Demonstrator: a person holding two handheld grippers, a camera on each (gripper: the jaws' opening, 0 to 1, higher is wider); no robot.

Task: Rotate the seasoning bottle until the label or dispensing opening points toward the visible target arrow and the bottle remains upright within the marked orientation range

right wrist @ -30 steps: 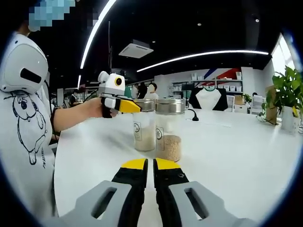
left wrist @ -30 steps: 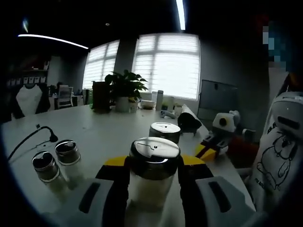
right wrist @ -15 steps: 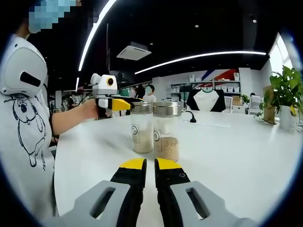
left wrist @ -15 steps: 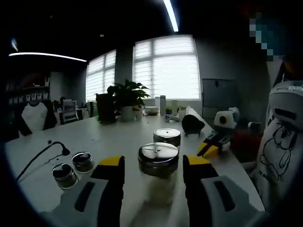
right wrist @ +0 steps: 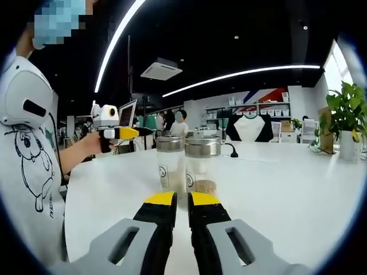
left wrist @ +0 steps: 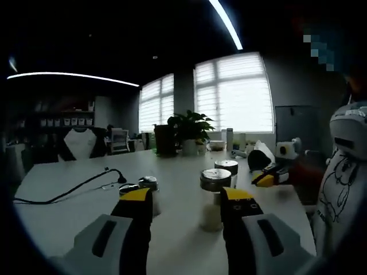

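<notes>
Jaws parted on left gripper (left wrist: pixel 186 200), clear of upright seasoning bottle (left wrist: pixel 215 197) on white table (left wrist: pixel 74 223); pressed together, empty, on right gripper (right wrist: pixel 176 199). Second bottle (left wrist: pixel 226 173) just behind.

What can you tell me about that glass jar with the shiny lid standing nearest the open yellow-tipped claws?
The seasoning bottle is a clear jar with a flat, silvery metal lid and pale contents low inside. It stands upright on the white table, just ahead of the left gripper, whose jaws are spread wide and touch nothing. A second, similar bottle stands close behind it. In the right gripper view the bottle shows a small round label facing that camera.
</notes>
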